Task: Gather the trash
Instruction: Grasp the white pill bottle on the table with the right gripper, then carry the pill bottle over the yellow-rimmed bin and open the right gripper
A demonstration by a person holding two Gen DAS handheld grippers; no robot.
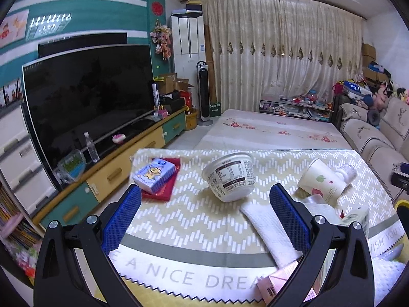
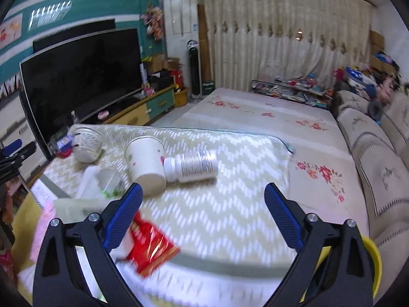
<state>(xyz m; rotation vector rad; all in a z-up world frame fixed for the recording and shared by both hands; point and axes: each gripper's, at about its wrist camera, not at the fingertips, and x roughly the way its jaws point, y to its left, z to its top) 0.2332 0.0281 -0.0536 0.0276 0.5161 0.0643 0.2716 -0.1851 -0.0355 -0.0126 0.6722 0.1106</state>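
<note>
Trash lies on a patterned tablecloth point(image 1: 199, 220). A white yogurt tub point(image 1: 230, 177) lies tipped over ahead of my open, empty left gripper point(image 1: 204, 197). A white folded tissue point(image 1: 265, 230) lies by its right finger. A paper cup point(image 1: 322, 181) and a white bottle point(image 1: 346, 171) lie to the right. In the right wrist view my right gripper point(image 2: 203, 194) is open and empty above the cloth, with the cup point(image 2: 147, 162) and bottle point(image 2: 190, 166) just ahead and a red wrapper point(image 2: 150, 249) beside its left finger. The tub point(image 2: 88, 147) lies at far left.
A blue tissue pack point(image 1: 156, 175) sits on a red box point(image 1: 166, 186) at the table's left edge. A pink carton point(image 1: 278, 284) lies at the near edge. A yellow bin rim point(image 2: 374, 263) shows at lower right. A TV point(image 1: 87, 97) stands left, a sofa point(image 2: 370, 158) right.
</note>
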